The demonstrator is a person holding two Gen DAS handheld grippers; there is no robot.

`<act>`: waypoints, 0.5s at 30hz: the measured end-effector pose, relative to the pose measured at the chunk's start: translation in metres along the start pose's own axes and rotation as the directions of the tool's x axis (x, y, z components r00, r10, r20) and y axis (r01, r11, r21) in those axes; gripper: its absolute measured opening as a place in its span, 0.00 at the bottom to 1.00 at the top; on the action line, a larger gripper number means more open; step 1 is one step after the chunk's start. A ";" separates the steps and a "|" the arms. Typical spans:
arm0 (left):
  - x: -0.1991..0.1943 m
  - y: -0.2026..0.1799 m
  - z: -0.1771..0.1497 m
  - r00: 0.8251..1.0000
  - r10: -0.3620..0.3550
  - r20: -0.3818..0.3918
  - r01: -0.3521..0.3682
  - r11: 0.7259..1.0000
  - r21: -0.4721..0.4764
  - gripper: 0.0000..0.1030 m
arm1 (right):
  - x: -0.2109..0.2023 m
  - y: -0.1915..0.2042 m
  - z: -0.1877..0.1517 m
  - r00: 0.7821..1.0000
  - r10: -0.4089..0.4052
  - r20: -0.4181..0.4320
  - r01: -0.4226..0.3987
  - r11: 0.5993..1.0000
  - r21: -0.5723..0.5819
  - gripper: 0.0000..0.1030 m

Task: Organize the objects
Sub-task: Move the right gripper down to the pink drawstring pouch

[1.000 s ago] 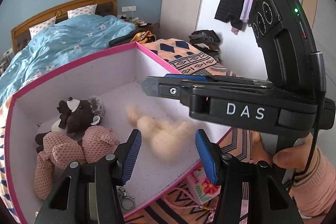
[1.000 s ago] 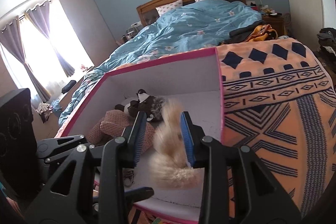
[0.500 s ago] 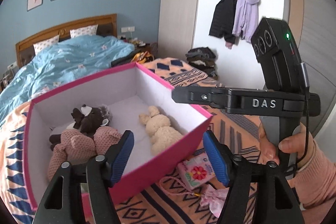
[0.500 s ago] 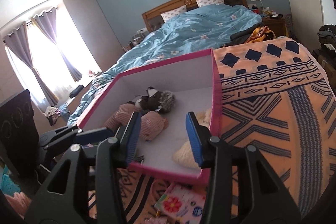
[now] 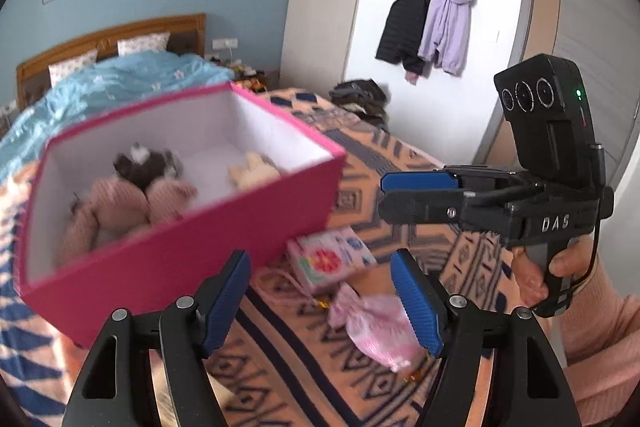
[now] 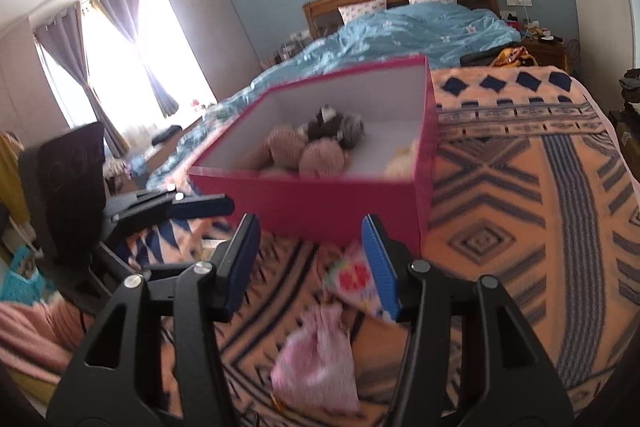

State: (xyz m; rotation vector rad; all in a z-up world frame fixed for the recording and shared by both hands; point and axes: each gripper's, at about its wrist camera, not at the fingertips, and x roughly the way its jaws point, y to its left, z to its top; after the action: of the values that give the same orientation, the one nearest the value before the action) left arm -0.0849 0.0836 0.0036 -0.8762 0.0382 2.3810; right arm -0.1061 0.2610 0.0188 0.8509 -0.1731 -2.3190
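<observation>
Pink box (image 5: 168,259) sits on orange patterned blanket (image 6: 520,187) on bed. Inside box: brown plush animal (image 5: 146,163), pink knit plush (image 5: 132,203), cream plush bunny (image 5: 252,173) at right side.

Just in front of box on blanket: flower-print pouch (image 5: 330,259), then pink drawstring bag (image 6: 320,359) nearer camera.

Left gripper (image 5: 324,303) fingers wide open, holding nothing, hanging above pouch and bag.

Right gripper (image 6: 310,263) fingers wide open too, holding nothing, above same 2 things

Bright window (image 6: 120,55) glare, motion blur, fisheye-warped edges.
</observation>
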 end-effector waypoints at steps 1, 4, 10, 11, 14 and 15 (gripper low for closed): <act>0.004 -0.001 -0.005 1.000 -0.006 -0.017 0.006 1.000 -0.007 0.72 | 0.001 0.000 -0.006 1.000 -0.007 -0.020 0.007 1.000 -0.005 0.53; 0.011 -0.002 -0.017 0.998 -0.031 -0.049 0.030 0.999 -0.032 0.72 | 0.005 -0.001 -0.022 0.997 -0.017 -0.071 0.017 1.000 -0.006 0.53; 0.026 -0.011 -0.038 0.991 -0.062 -0.120 0.055 0.997 -0.056 0.72 | 0.011 -0.010 -0.044 0.992 -0.011 -0.126 0.016 0.999 0.040 0.53; 0.028 -0.013 -0.041 0.990 -0.066 -0.127 0.059 0.997 -0.057 0.72 | 0.012 -0.011 -0.047 0.991 -0.009 -0.137 0.016 0.999 0.047 0.53; 0.033 -0.019 -0.048 0.986 -0.072 -0.149 0.065 0.997 -0.051 0.72 | 0.019 -0.013 -0.057 0.986 -0.002 -0.166 0.012 0.998 0.061 0.53; 0.034 -0.020 -0.049 0.985 -0.074 -0.155 0.067 0.996 -0.051 0.72 | 0.021 -0.013 -0.061 0.984 0.000 -0.179 0.012 0.998 0.065 0.53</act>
State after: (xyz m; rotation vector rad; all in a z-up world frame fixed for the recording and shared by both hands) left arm -0.0662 0.1073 -0.0517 -1.0673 0.0141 2.2509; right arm -0.0879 0.2639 -0.0447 1.0892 -0.1698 -2.2387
